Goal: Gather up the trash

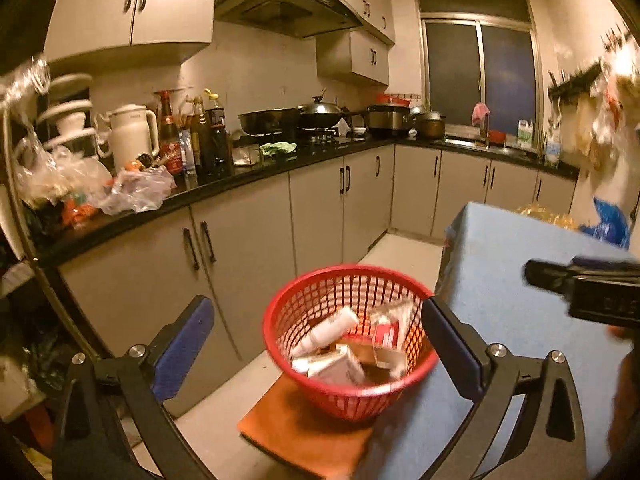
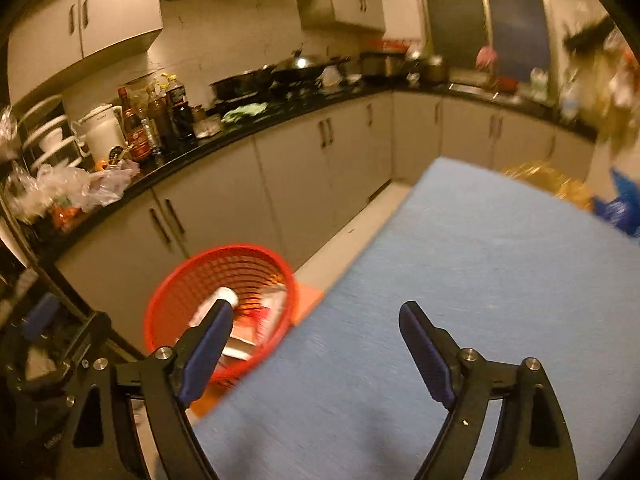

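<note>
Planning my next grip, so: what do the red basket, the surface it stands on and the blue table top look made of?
Red basket: looks like moulded plastic, glossy, with open lattice walls. Stand under it: orange-brown flat board, possibly wood or laminate; blur leaves it open. Blue table top: matte, finely textured, probably cloth or a foam mat, draped over the edge.

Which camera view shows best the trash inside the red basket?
The left wrist view: it looks down into the red basket, so the white bottle and cartons show. In the right wrist view the basket is blurred and a finger partly hides it.
</note>
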`<state>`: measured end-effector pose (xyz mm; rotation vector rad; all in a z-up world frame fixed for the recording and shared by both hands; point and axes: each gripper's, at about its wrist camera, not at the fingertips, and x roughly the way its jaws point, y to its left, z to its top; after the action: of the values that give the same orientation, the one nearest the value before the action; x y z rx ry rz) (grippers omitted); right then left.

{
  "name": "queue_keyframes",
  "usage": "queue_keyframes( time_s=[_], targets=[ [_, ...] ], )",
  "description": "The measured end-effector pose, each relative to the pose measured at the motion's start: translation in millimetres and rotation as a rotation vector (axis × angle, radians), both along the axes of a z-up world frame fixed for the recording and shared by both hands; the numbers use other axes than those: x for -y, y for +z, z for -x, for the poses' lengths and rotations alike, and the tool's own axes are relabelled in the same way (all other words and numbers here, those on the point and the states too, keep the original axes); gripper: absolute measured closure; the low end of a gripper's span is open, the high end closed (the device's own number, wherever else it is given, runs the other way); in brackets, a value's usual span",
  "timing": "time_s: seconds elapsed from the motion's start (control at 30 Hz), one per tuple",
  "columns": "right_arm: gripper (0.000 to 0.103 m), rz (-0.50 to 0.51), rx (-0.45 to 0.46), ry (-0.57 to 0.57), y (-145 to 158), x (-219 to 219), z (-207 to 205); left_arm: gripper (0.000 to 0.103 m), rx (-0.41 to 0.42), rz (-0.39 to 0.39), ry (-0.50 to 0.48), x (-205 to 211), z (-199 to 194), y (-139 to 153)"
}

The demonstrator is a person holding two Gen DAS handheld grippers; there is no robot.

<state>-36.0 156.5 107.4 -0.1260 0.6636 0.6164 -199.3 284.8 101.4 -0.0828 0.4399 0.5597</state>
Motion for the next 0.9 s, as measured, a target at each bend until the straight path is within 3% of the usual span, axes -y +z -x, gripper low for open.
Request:
queue_keyframes(
  time_s=[0.1,0.23,0.4,0.5,0.73,0.9],
  targets=[
    [0.008,0.042,0.087,-0.04,3,25,25,0.0,-0.042,-0.025,-0.002,19,9,-4],
    [0.007,0.072,0.132,-0.066,1,61,54,0.0,-0.048,0.022,-0.045,34,28,-4],
    [0.005,0.086,0.154,-0.11,-5,102,93,0.0,-0.112,-0.138,-0.028,74,46,-2],
    [0.004,0.082,0.172,-0.148,-6,123,117,0.0,-0.088,-0.154,-0.009,89,59,-3],
    [0.0,0.05,0.213,-0.271,-8,166,165,0.0,0.003,-0.077,-0.04,103,73,3],
    [0.0,0.034,0.219,-0.307,-8,183,166,0.0,0.094,0.021,-0.084,109,78,-1]
  ],
)
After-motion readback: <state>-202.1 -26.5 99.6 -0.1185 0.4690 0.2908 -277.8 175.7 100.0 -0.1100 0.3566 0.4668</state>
